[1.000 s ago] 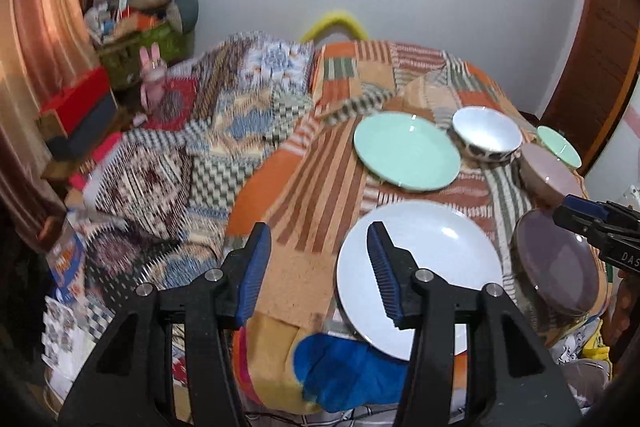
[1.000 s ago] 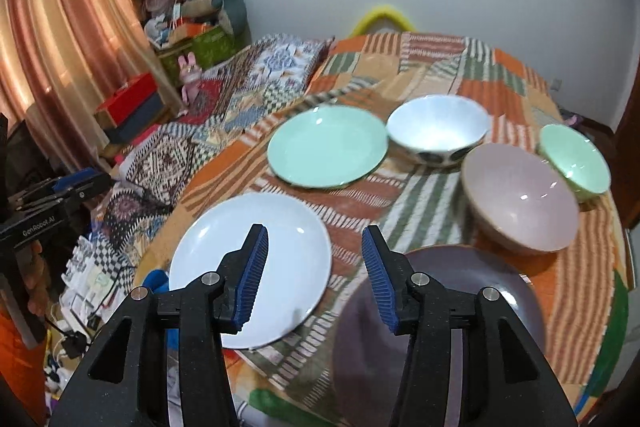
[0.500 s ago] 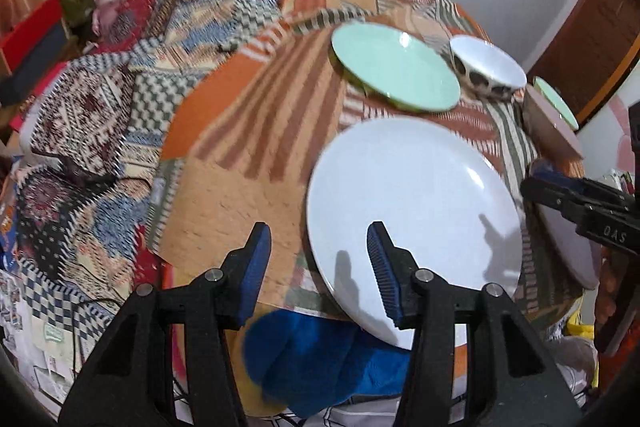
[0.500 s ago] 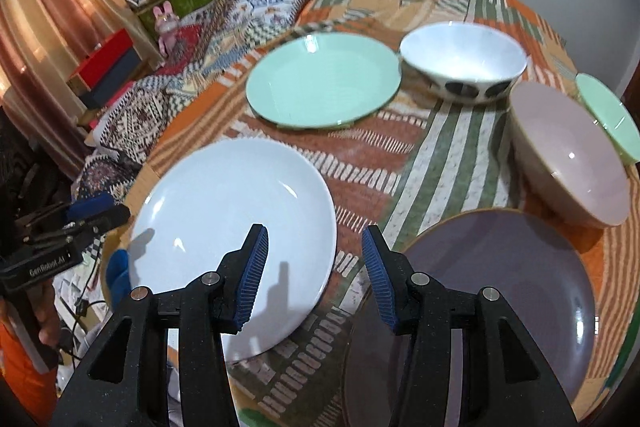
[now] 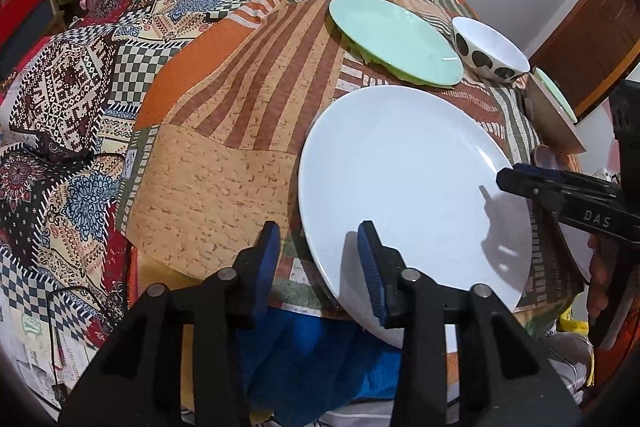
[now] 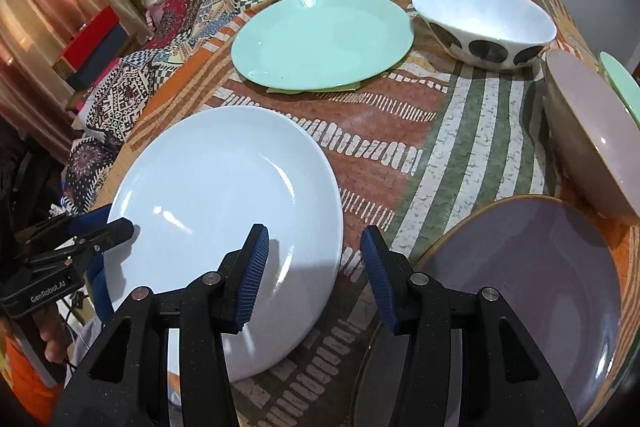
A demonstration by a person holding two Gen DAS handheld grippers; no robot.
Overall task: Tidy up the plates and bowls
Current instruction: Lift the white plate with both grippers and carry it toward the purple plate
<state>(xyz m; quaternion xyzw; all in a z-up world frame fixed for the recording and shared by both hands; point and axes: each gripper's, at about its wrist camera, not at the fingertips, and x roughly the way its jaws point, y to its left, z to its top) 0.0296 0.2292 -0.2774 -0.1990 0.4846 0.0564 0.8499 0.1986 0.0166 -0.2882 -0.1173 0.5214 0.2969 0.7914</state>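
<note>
White plate (image 5: 412, 187) lies flat at table's (image 5: 224, 115) near edge, round, no long axis. L gripper (image 5: 320, 263) straddles its left rim, jaws closing, pads not yet touching. R gripper (image 6: 310, 273) straddles its right rim beside purple plate (image 6: 532, 275), jaws closing, nothing held. Mint plate (image 6: 320, 39) and spotted bowl (image 6: 486, 25) toward far edge.

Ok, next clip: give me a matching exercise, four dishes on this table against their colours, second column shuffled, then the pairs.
Dishes:
1. Plate nearest the left gripper
2. Plate at the far side, beside the bowl
3. Plate under the right gripper
4. Bowl at the far side

Colours:
A. Purple
B. White with dark spots outside
C. Plain white
D. Mint green

Pairs: 1-C, 2-D, 3-A, 4-B
</note>
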